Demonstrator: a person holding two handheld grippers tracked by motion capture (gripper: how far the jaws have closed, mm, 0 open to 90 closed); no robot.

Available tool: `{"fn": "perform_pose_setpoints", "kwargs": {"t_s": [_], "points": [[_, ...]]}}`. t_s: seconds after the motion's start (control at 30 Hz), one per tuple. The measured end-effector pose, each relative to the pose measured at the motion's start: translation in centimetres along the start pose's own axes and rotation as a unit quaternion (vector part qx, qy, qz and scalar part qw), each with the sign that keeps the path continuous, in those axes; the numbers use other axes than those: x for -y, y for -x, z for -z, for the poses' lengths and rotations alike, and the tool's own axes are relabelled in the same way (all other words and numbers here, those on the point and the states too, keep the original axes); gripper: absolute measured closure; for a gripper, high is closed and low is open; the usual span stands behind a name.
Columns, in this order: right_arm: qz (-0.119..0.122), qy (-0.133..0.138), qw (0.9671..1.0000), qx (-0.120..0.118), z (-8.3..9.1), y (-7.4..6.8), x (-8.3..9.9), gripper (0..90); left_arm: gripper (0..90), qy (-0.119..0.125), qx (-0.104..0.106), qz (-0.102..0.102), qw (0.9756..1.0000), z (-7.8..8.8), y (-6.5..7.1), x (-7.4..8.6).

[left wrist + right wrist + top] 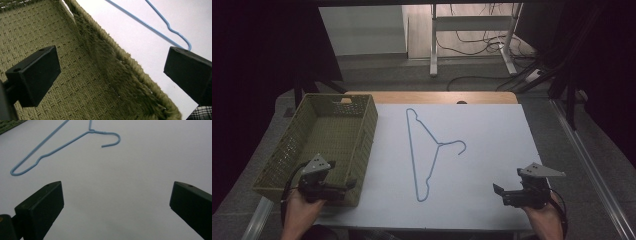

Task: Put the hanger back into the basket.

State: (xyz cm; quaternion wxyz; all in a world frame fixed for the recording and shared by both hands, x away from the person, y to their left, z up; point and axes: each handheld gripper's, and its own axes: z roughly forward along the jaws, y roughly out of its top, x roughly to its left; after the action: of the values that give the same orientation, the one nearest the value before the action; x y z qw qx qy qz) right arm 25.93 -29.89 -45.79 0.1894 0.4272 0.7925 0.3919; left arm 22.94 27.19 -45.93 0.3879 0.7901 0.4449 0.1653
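I am holding the left tool point(346, 186) over the near right corner of the woven green basket point(297, 132), and its jaws are standing wide apart with nothing between them. In the left gripper view one jaw is hanging above the basket's woven floor and the other above the white sheet outside, so the basket's right wall point(120, 65) is running between them without touching either. The basket is sitting at the left side of the worktop point(492, 165), partly over the left edge of the white sheet.

I am keeping the right tool point(498, 192) low at the near right of the worktop, pointing leftward across the sheet. Its jaws are also standing fully apart and are gripping nothing; in the right gripper view bare white surface is lying between them.

The blue wire hanger point(424, 150) is lying flat on the white sheet, roughly in the middle, between the basket and the right tool and well apart from both tools. Its hook point(458, 145) is curling toward the right side, and its long straight bar is running from far to near, closest to the basket. In the right gripper view the hanger point(62, 146) is lying ahead and to the left of the jaws.
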Motion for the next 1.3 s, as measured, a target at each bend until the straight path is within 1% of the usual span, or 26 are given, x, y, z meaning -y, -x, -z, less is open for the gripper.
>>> {"fn": "perform_pose_setpoints", "kwargs": {"t_s": [0.07,0.17,0.3,0.37,0.4,0.5,0.6,0.7,0.73,0.83,0.87,0.9,0.93,1.0,1.07,1.13,1.17,1.2,1.23,1.3], "points": [[0.001,0.003,1.0000,0.001,0.0,-0.1,0.0,0.0,1.1,0.000,0.002,0.000,1.0000,0.0,0.0,0.0],[0.005,0.002,1.0000,0.004,0.0,-0.2,-0.1,0.0,1.1,-0.001,-0.002,-0.003,1.0000,0.0,0.1,0.0],[0.001,0.002,1.0000,0.003,0.0,-0.1,0.0,0.0,1.0,0.000,-0.009,-0.005,0.9999,-0.1,0.1,0.0],[0.000,0.002,1.0000,0.004,0.0,-0.1,0.0,0.0,0.8,0.001,-0.007,-0.003,1.0000,-0.2,0.1,0.1],[-0.001,0.002,1.0000,0.005,-0.1,-0.1,0.0,0.0,0.8,0.004,-0.003,0.000,1.0000,-0.2,0.0,0.1],[-0.002,0.001,1.0000,0.007,-0.1,-0.1,0.0,0.0,0.8,0.007,-0.002,0.001,1.0000,-0.2,0.0,0.1],[0.003,-0.002,0.9999,0.015,-0.1,-0.2,0.0,0.0,0.9,0.010,-0.003,0.000,0.9999,-0.1,0.1,0.0],[0.001,-0.002,0.9999,0.016,-0.1,-0.2,-0.1,0.0,1.0,0.014,0.000,0.001,0.9999,0.0,0.2,-0.1],[0.003,-0.003,0.9999,0.017,-0.2,-0.2,-0.1,0.0,1.3,0.020,0.004,-0.001,0.9998,0.0,0.3,-0.3],[0.003,-0.004,0.9998,0.019,-0.2,-0.3,-0.3,0.0,1.5,0.022,0.003,-0.007,0.9997,0.1,0.6,-0.6],[0.005,-0.004,0.9998,0.020,-0.2,-0.3,-0.3,0.0,1.5,0.024,0.008,-0.009,0.9996,0.1,0.8,-0.9],[0.005,-0.004,0.9998,0.020,-0.2,-0.3,-0.3,0.0,1.5,0.024,0.008,-0.009,0.9996,0.1,0.8,-0.9],[0.007,-0.003,0.9998,0.021,-0.1,-0.2,-0.5,0.0,1.5,0.027,0.016,-0.010,0.9995,0.0,1.0,-1.2],[0.007,-0.001,0.9998,0.021,0.0,-0.2,-0.6,0.0,1.5,0.027,0.019,-0.011,0.9994,0.0,1.1,-1.4],[0.013,-0.003,0.9997,0.022,0.0,-0.2,-0.8,0.0,1.5,0.029,0.022,-0.020,0.9991,-0.1,1.8,-2.0],[0.014,-0.005,0.9997,0.021,0.0,-0.3,-0.9,0.0,1.5,0.030,0.025,-0.022,0.9990,-0.1,2.0,-2.2],[0.024,-0.011,0.9995,0.020,-0.1,-0.4,-1.1,0.0,1.6,0.031,0.027,-0.024,0.9989,-0.2,2.2,-2.4],[0.028,-0.013,0.9993,0.021,-0.2,-0.5,-1.1,0.0,1.7,0.030,0.034,-0.027,0.9986,-0.5,2.6,-2.7],[0.028,-0.013,0.9993,0.021,-0.2,-0.5,-1.1,0.0,1.7,0.030,0.034,-0.027,0.9986,-0.5,2.6,-2.7],[0.030,-0.014,0.9992,0.021,-0.3,-0.7,-1.2,0.0,1.7,0.030,0.041,-0.030,0.9982,-0.8,3.0,-3.0]]}}
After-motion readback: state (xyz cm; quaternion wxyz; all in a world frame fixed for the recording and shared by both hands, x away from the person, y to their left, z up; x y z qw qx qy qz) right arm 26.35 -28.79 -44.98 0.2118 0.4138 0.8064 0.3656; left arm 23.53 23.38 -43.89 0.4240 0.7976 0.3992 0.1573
